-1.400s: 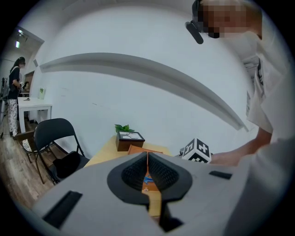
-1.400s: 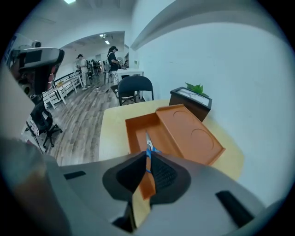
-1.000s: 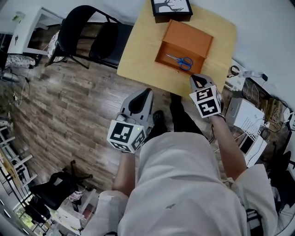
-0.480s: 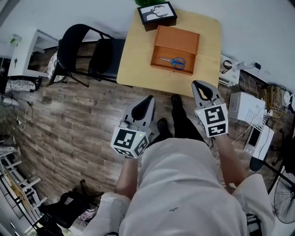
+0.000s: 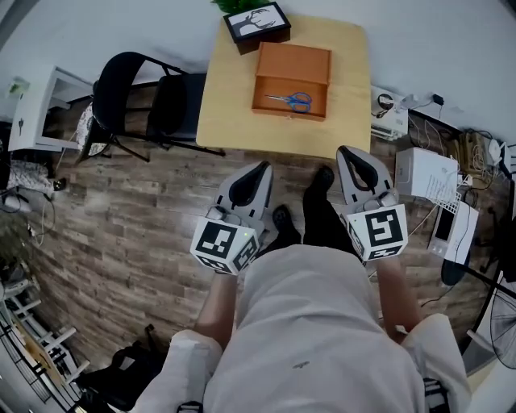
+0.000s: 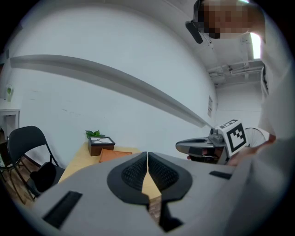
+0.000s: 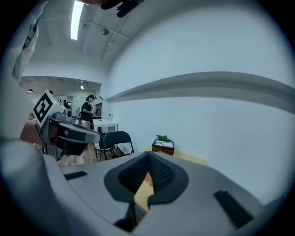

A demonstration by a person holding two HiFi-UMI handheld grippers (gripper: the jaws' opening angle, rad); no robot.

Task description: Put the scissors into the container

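Observation:
Blue-handled scissors (image 5: 289,100) lie inside the open orange container (image 5: 292,55) on the light wooden table (image 5: 230,113), seen in the head view. My left gripper (image 5: 260,168) is held over the wood floor, well short of the table, jaws shut and empty. To its right, my right gripper (image 5: 346,152) is also off the table's near edge, shut and empty. In the left gripper view the left gripper (image 6: 147,154) points toward the container (image 6: 112,155), and the right gripper (image 6: 179,147) shows at the right. In the right gripper view my right gripper (image 7: 148,155) aims at the table.
A framed picture with a plant (image 5: 256,21) stands at the table's far left corner. A black chair (image 5: 141,89) is left of the table. White boxes and cables (image 5: 425,172) sit on the floor at the right. A person's legs and shoes (image 5: 314,202) are between the grippers.
Both grippers have drawn back from the table toward the person's body; the table and container now appear farther away. The scissors stay in the container.

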